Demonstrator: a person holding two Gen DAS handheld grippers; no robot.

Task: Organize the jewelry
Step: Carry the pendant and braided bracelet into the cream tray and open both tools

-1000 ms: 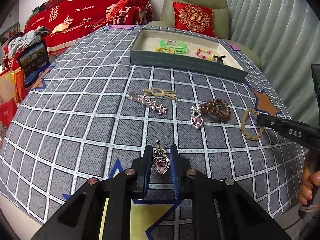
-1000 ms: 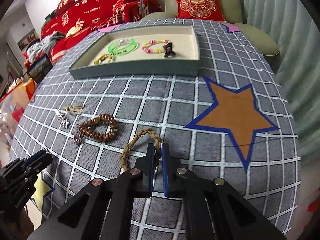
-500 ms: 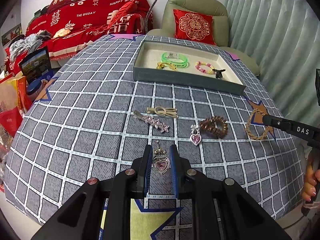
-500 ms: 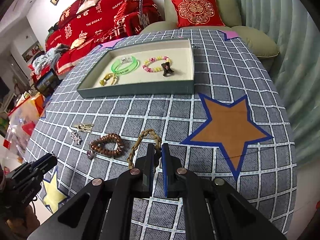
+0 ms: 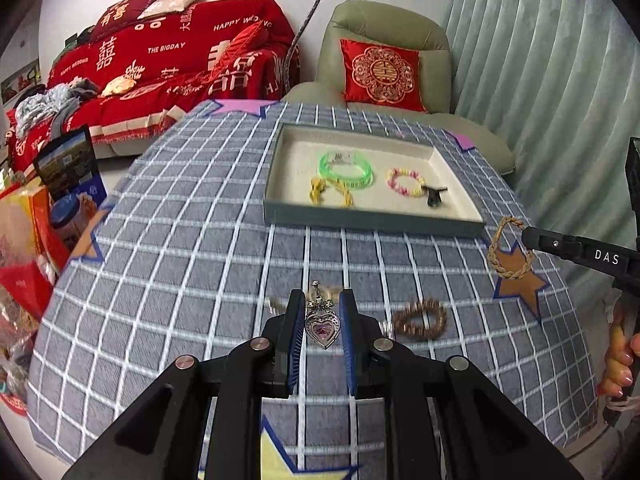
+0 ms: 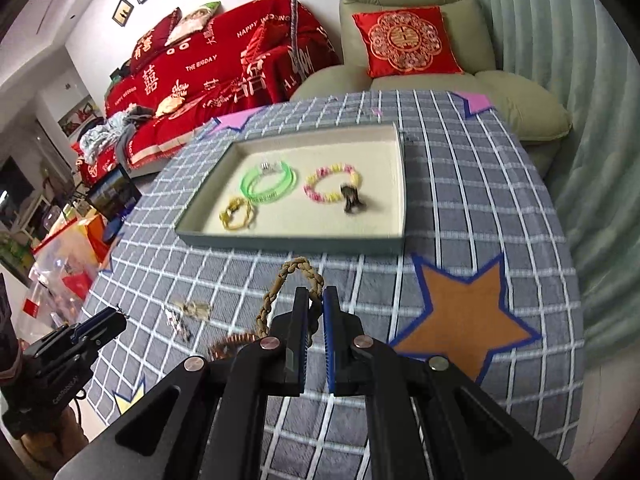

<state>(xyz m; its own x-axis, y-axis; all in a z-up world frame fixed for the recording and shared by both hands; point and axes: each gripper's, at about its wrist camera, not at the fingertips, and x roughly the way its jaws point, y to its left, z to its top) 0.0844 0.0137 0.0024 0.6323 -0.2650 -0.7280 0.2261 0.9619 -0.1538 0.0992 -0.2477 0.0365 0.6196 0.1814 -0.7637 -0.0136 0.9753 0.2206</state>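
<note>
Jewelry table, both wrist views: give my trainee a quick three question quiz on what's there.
1. True or false: the left claw is empty.
2. What does the right claw grip? A) braided rope bracelet B) green bangle C) black clip
3. How many items lie in the tray?

Key: 1 false, it holds the heart pendant. 2 A. 3 four: green bangle, yellow bracelet, pink and yellow bead bracelet, black clip.
</note>
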